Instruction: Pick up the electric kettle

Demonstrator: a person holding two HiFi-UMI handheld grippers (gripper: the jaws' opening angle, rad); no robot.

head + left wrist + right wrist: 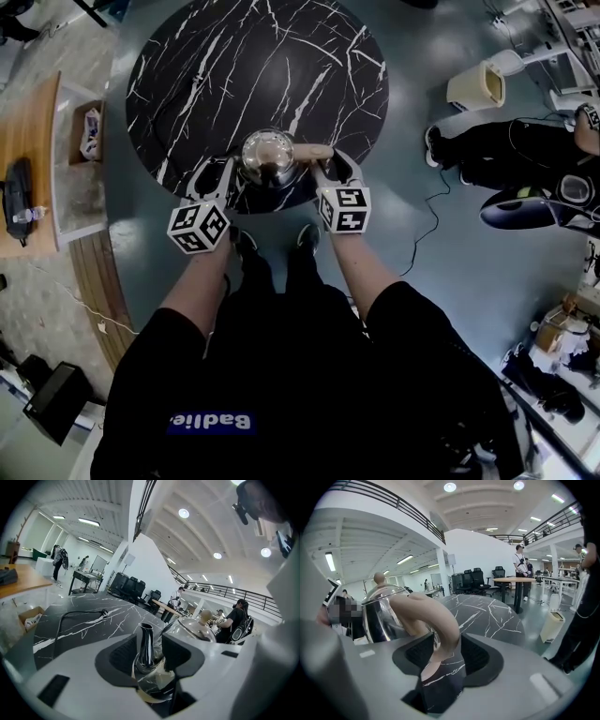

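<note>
Black marble table (281, 56), blue-grey floor (441, 281); left gripper (149, 652) clamped on kettle (267, 155) spout (144, 641), right gripper (443, 651) on handle (440, 618).

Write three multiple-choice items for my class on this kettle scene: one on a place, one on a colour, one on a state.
1. Where does the electric kettle stand?
A. In the middle of the table
B. Near the table edge closest to the person
C. On the floor

2. What colour is the kettle's handle?
A. Red
B. Blue
C. Beige

3. What is between the right gripper's jaws?
A. The kettle's handle
B. Nothing
C. A power cable

Answers:
1 B: in the head view the electric kettle sits at the near rim of the round marble table.
2 C: the handle is plainly beige against the shiny metal body.
3 A: in the right gripper view the right gripper has the handle filling the gap between its pads.
</note>
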